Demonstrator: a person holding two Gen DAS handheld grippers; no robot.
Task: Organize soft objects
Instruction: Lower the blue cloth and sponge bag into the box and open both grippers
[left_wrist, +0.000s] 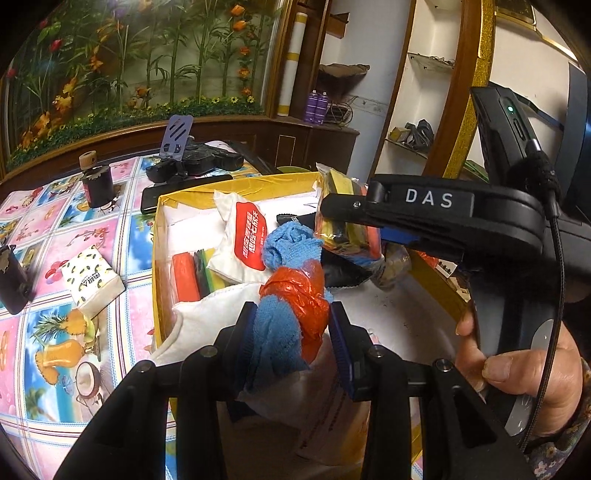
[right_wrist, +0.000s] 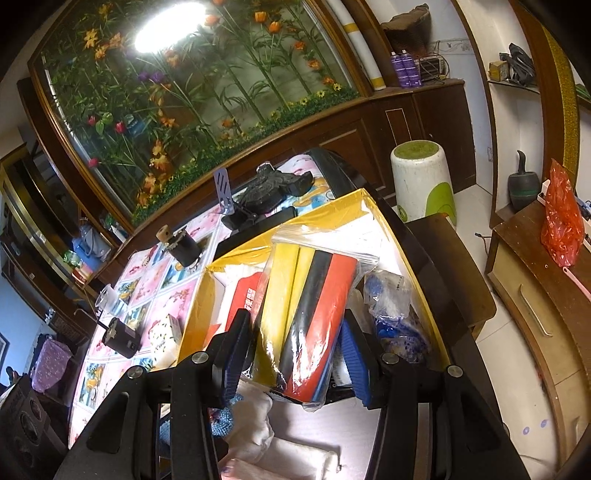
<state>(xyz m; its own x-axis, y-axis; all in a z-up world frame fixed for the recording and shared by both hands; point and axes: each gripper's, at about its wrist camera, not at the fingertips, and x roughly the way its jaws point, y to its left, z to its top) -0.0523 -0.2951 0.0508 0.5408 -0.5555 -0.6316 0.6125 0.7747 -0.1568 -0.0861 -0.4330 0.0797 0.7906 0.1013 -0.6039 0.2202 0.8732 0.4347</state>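
My left gripper (left_wrist: 291, 325) is shut on a blue cloth wrapped in an orange plastic bag (left_wrist: 295, 314), held over the near end of the yellow box (left_wrist: 159, 221). My right gripper (right_wrist: 295, 343) is shut on a clear bag of yellow, black and red sponges (right_wrist: 306, 314), held over the same box (right_wrist: 192, 314); it shows in the left wrist view (left_wrist: 347, 218) too. The box holds a white packet with a red label (left_wrist: 243, 236), another blue cloth (left_wrist: 288, 243), a sponge pack (left_wrist: 188, 273) and white cloth (left_wrist: 207, 306).
A tissue pack (left_wrist: 92, 280) and dark jars (left_wrist: 98, 184) stand on the patterned tablecloth left of the box. A black device and a phone stand (left_wrist: 177, 138) lie behind it. A blue-and-white bag (right_wrist: 391, 314) lies at the box's right side. A white stool (right_wrist: 421, 181) stands on the floor.
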